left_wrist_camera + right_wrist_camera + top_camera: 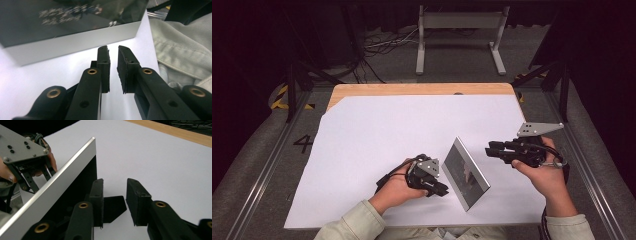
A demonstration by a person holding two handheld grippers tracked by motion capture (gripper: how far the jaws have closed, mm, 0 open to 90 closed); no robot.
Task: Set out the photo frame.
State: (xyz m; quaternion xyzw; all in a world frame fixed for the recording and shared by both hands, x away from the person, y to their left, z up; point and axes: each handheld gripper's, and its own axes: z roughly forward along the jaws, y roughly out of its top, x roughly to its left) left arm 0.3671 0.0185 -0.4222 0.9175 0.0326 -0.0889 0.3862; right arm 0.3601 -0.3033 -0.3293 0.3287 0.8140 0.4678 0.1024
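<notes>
Here both tools, left (438, 189) and right (492, 149), flank the standing frame (465, 173), parted, empty.

right gripper (115, 205) fingers parted, nothing between; silver-edged picture frame (57, 180) just beside; left gripper (27, 162) behind it

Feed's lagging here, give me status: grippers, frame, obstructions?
Left gripper and right gripper both open, holding nothing. Silver-edged picture frame standing on its black back stand between them, on the white sheet. Nothing in the way.

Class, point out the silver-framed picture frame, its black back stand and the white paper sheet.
Silver-framed picture frame (466, 173), high view, glass front.
Black back stand (113, 207), right gripper view, flat prop.
White paper sheet (377, 135), high view, bare middle.
</notes>
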